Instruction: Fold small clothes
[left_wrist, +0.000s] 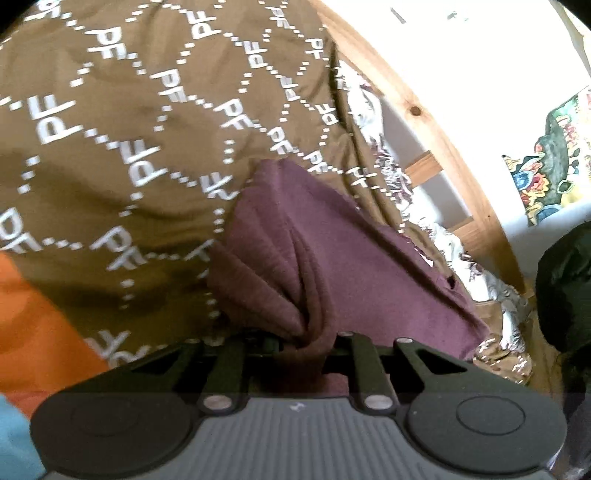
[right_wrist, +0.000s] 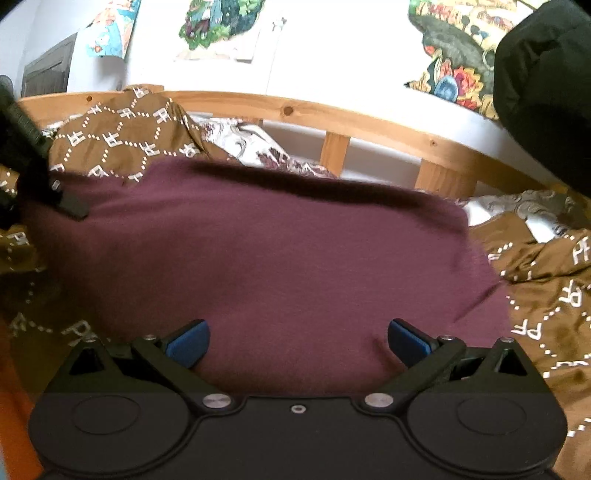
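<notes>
**A:** Listing what you cannot read first: in your left wrist view the fingertips of the left tool (left_wrist: 301, 349) are buried in bunched cloth, so the pads themselves are hidden. The whole view is soft with blur. At the lower left an orange fabric (left_wrist: 33, 325) and a blue patch are cut off by the edge; what they are cannot be told.

**B:** And the item itself?

**A:** One maroon garment (right_wrist: 266, 266), lying on the brown "PF" printed bedspread (right_wrist: 122, 140) of a bed with a wooden headboard rail (right_wrist: 332, 110). In your right wrist view its long axis runs left to right across the picture, parallel to the rail. Its near edge is hidden under the tool body.

**B:** Position against the tools?

**A:** Your left tool is nearly closed and pinches a gathered fold of the garment; the cloth fans away from the tips, up and to the right. In the right view it shows at the garment's left end. Your right tool (right_wrist: 299, 341) stands wide apart, blue pads (right_wrist: 188, 341) clear, with the garment lying flat between and beyond the fingers; it grips nothing. A dark bulky shape (right_wrist: 546, 92) at the upper right is unidentifiable.
</notes>
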